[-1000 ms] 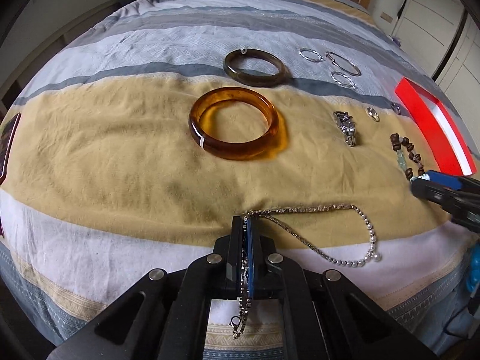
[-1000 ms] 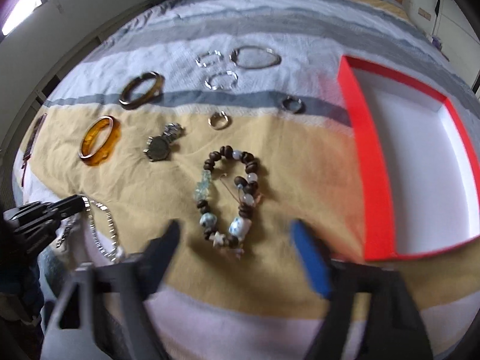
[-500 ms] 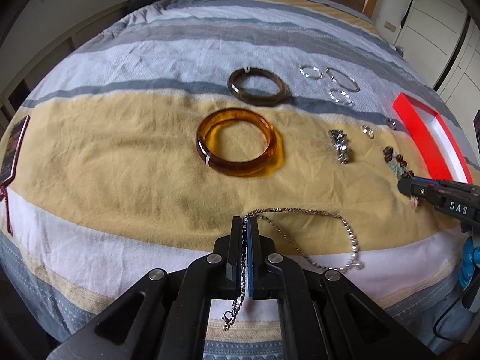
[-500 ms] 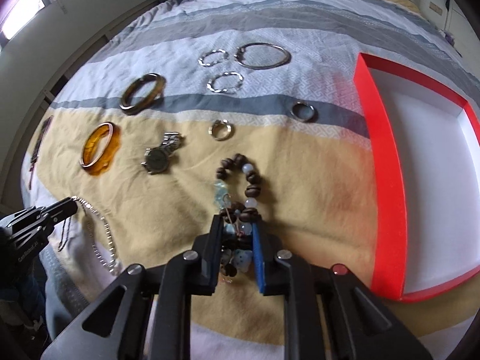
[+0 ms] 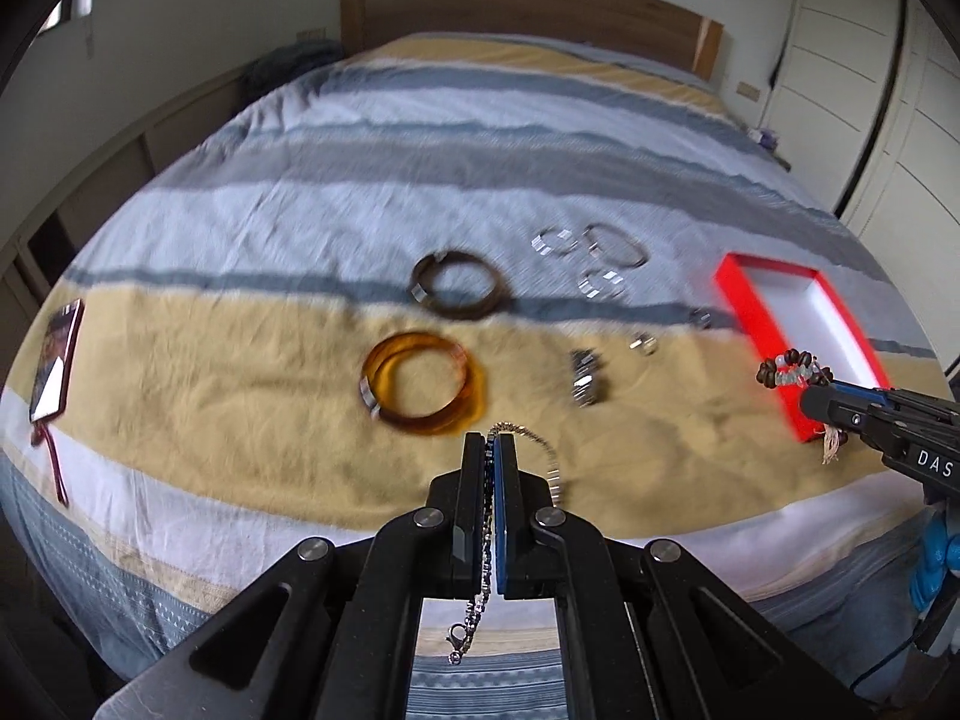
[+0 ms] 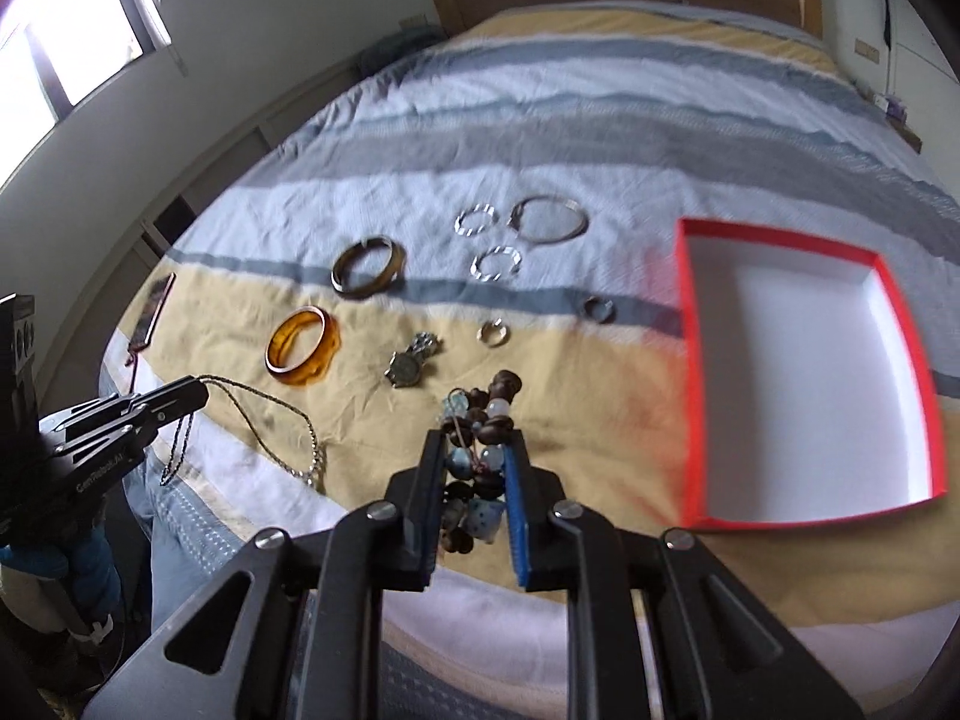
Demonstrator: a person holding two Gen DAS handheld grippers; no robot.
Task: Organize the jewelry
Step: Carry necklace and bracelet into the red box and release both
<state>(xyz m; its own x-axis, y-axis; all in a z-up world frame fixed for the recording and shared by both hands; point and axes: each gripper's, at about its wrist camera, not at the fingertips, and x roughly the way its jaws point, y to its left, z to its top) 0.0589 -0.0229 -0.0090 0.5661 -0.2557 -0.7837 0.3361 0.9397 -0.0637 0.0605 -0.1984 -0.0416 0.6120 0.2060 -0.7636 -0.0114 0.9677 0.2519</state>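
**Two limp strands, both pinched**

Our left gripper (image 5: 493, 450) clamps the thin silver chain necklace (image 6: 282, 420), its loop trailing on the striped bedspread (image 6: 600, 120). Our right gripper (image 6: 475, 450) grips the brown-and-pale bead bracelet (image 6: 480, 420) beside the red-rimmed white tray (image 6: 804, 372). Both seem light, floppy, snag-prone; we'd hold mid-strand.

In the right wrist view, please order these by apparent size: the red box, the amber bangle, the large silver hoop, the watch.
1. red box
2. amber bangle and large silver hoop: they look about alike, and the hoop lies farther away, so no ranking.
3. watch
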